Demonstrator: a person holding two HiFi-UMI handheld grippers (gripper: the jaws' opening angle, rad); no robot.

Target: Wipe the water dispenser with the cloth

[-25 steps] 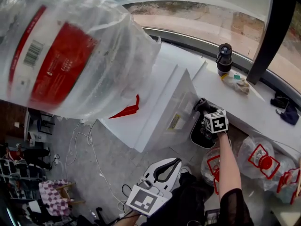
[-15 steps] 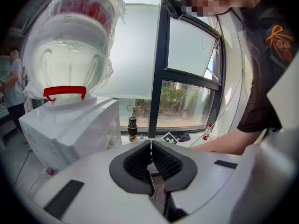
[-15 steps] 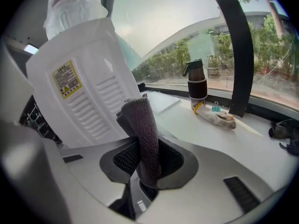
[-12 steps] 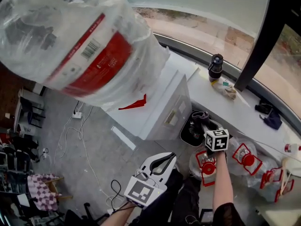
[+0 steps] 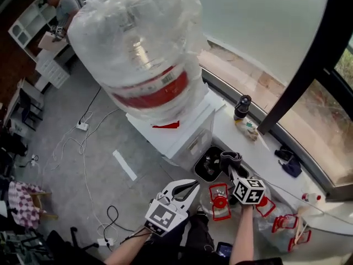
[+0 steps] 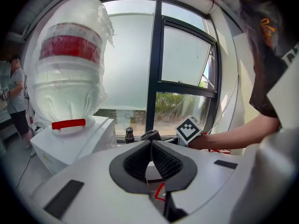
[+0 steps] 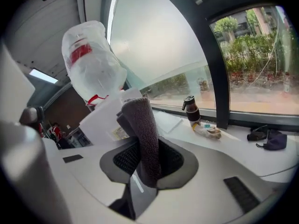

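The white water dispenser carries a big plastic-wrapped bottle with a red label. My right gripper is shut on a dark grey cloth, low and to the right of the dispenser and apart from it. In the right gripper view the rolled cloth sticks up between the jaws of the right gripper, with the dispenser behind it. My left gripper hangs lower in front of the dispenser, shut on nothing. In the left gripper view the left gripper has its tips together and the dispenser stands at far left.
A black bin sits by the dispenser's right side. Spare water jugs with red handles lie on the floor. A dark flask and a dark object rest on the white sill. Cables trail on the floor. A person is far off.
The head view has pulled back and swung, so the whole bottle now shows. The right gripper with the cloth has come away from the dispenser's side, toward the bin. The left gripper stays low.
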